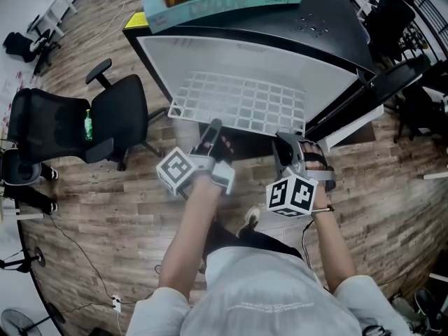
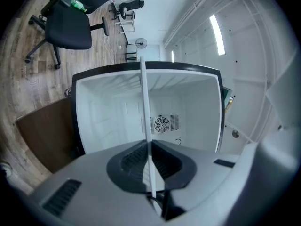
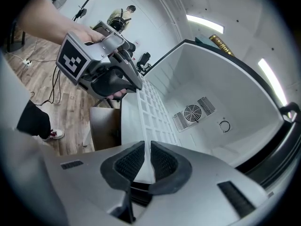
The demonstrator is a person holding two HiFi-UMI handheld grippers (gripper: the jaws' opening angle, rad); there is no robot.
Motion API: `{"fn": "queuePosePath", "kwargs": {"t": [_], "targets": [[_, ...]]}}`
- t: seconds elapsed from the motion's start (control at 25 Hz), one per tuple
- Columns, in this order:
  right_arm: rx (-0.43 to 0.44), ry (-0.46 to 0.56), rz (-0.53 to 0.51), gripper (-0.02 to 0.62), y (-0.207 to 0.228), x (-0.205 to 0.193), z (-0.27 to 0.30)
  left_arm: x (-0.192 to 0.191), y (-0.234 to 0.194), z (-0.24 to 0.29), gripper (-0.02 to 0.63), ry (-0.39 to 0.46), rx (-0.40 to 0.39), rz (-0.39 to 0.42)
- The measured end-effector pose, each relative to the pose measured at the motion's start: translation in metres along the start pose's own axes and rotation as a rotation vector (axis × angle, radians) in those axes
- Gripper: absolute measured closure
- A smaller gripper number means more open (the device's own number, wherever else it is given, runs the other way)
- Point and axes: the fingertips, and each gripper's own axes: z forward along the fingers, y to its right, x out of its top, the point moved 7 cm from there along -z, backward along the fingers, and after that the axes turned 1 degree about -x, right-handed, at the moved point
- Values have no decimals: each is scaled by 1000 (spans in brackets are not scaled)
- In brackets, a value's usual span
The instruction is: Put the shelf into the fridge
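Shelf (image 2: 146, 107) gripped edge-on, fridge fan (image 2: 161, 124) in gripper views

Both bare forearms reach forward side by side, the left forearm (image 1: 187, 236) and the right forearm (image 1: 334, 240), and each ends in a dark-gloved hand wrapped round the handle of a grey two-jaw gripper with a black-and-white marker cube. The left gripper (image 1: 212, 131), held in the left hand (image 1: 222, 151), has its dark ribbed pads pressed together on the thin near edge of the white grid shelf (image 1: 238, 100). Close to its right, the right gripper (image 1: 285, 143), held in the right hand (image 1: 313, 161), has its jaws clamped the same way on that edge.
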Motion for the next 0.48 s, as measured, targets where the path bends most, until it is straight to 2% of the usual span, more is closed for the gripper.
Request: {"fn": "queuePosePath", "kwargs": {"t": [0.32,0.48], "targets": [[-26,-62,40,543,10,2,14,6,-2,16,566,-2,17,2],[-30,-107,93,543,17,3,23,9,-3,27,566,-5,16,-6]]}}
